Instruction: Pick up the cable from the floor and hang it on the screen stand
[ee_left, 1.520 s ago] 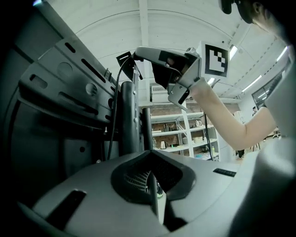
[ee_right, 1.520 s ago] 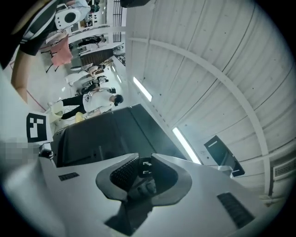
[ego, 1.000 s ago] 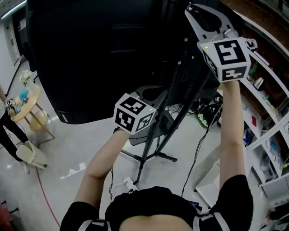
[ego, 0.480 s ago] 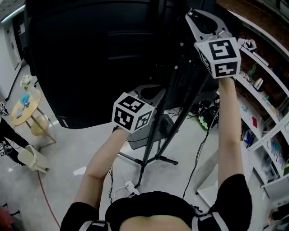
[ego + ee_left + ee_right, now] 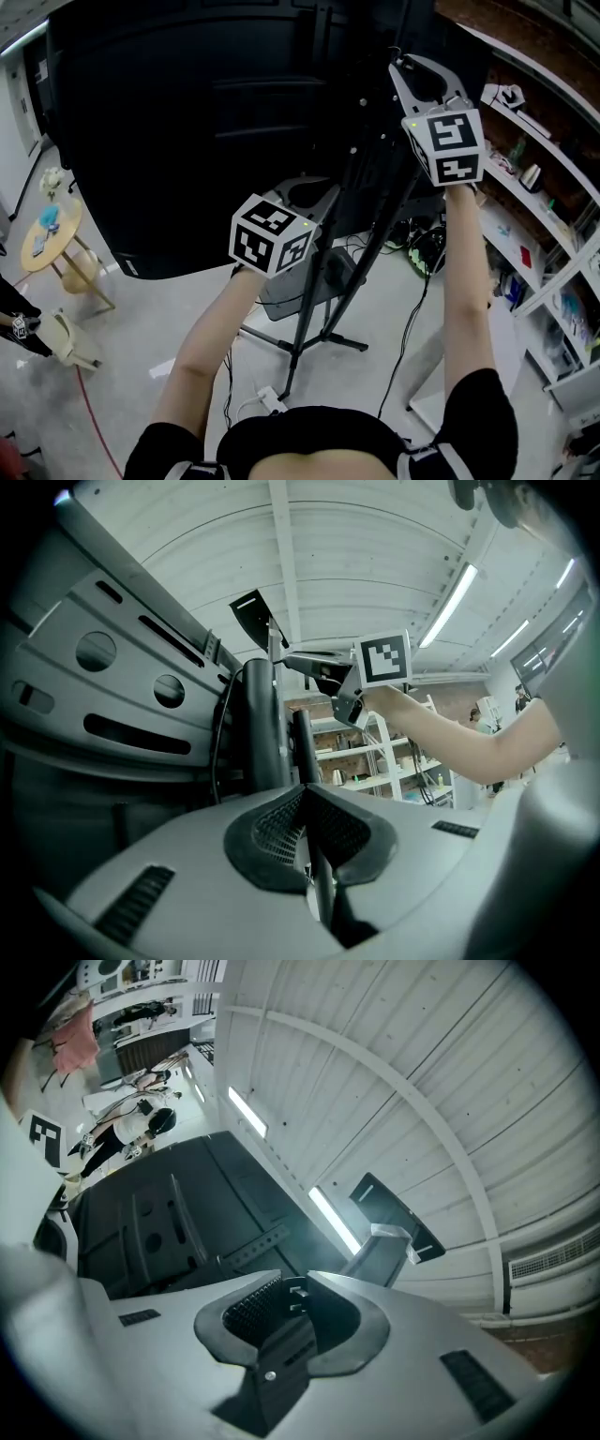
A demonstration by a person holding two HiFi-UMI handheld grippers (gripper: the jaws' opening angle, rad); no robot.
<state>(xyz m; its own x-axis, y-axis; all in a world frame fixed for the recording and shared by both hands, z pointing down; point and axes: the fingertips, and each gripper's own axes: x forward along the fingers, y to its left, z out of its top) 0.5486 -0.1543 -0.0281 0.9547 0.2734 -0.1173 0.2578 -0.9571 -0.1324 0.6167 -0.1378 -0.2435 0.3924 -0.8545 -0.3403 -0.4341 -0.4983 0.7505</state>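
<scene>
The big black screen (image 5: 206, 122) stands on a black tripod stand (image 5: 370, 197). My left gripper (image 5: 309, 197) is low behind the screen, and in the left gripper view (image 5: 302, 794) it is shut on a thin black cable (image 5: 302, 747) that runs up along the stand's post (image 5: 262, 724). My right gripper (image 5: 405, 64) is raised high by the top of the stand. In the right gripper view (image 5: 286, 1297) it is shut on the cable's black plug (image 5: 272, 1372), whose metal prongs show at the jaw tips. How the cable runs between the two grippers is hidden.
White shelves (image 5: 544, 216) with small items line the right side. A round wooden table (image 5: 52, 220) and a person (image 5: 19, 323) are at the left. A white power strip (image 5: 267, 398) and a coiled cable (image 5: 427, 248) lie on the floor by the stand's legs (image 5: 309, 342).
The right gripper has shifted a little down and left, closer to the stand's post, with the plug still in it. The left gripper has hardly moved.
</scene>
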